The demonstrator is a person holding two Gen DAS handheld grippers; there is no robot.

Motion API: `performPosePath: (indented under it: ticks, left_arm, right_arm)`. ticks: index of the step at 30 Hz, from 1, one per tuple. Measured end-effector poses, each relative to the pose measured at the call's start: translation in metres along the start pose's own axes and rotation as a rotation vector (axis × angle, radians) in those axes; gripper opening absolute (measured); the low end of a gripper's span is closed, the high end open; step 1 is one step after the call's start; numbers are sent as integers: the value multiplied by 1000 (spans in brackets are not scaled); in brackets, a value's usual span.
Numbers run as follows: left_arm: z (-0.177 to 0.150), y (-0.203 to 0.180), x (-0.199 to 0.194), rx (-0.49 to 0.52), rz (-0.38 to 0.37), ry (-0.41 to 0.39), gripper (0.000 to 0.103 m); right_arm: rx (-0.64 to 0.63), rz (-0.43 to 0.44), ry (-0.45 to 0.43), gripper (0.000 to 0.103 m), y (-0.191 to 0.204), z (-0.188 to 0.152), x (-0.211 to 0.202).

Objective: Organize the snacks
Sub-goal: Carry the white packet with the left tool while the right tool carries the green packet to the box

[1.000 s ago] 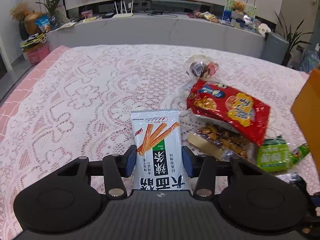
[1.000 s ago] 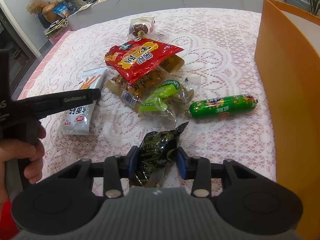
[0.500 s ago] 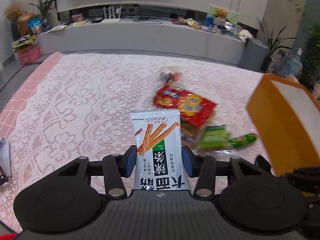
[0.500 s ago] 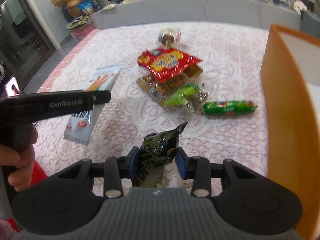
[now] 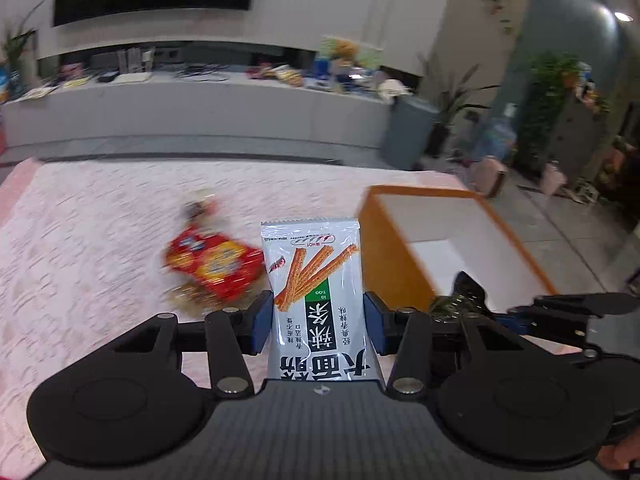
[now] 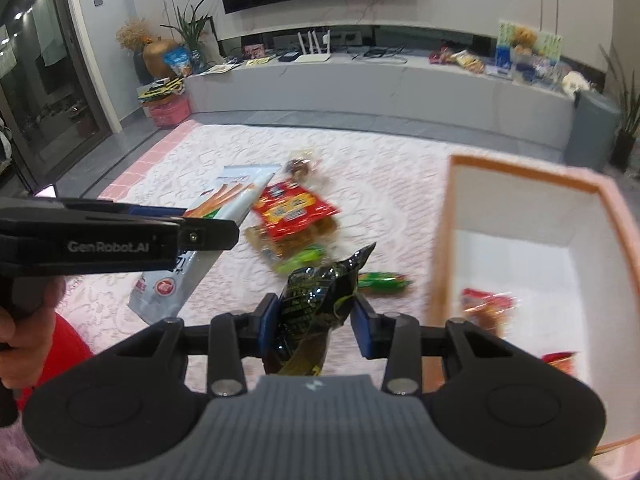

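Lace tablecloth [image 6: 400, 184] lies bare beyond the snacks; the open orange box [image 6: 520, 178] walls my right. My left gripper [image 5: 318, 320] clamps a white stick-snack pouch [image 5: 316, 280], my right gripper [image 6: 314, 320] a dark foil packet [image 6: 316, 300], both above the table.

"GenRobot.AI" on left gripper [image 6: 192, 236], Chinese characters on white snack packet [image 5: 316, 300]

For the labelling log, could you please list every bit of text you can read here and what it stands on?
"GenRobot.AI": side of the left gripper.
"大面筋" and "辣条", seen upside down: white snack packet in that gripper.
Print on the dark packet, red bag and green snacks: too blurred.
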State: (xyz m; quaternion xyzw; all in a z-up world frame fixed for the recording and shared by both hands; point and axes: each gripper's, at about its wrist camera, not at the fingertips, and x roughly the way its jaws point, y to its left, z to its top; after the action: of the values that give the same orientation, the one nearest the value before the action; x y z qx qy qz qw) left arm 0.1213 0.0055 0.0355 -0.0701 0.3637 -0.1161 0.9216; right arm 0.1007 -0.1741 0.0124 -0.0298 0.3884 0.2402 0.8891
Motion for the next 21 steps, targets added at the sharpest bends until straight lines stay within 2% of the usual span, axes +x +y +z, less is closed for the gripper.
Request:
performPosePath:
  ticks: [6, 10, 15, 21]
  left_arm:
    - [11, -46, 13, 66, -92, 13, 54]
    - [14, -75, 29, 134, -114, 39, 54]
    - [16, -105, 54, 201, -161, 92, 54]
    - [14, -132, 86, 267, -196, 174, 54]
  right_arm:
    - [-21, -77, -8, 38, -36, -1, -21]
    - [-26, -128, 6, 38, -60, -6, -27]
    - [-14, -172, 38, 38, -88, -11, -24]
    - [-24, -185, 83, 38, -112, -20, -17]
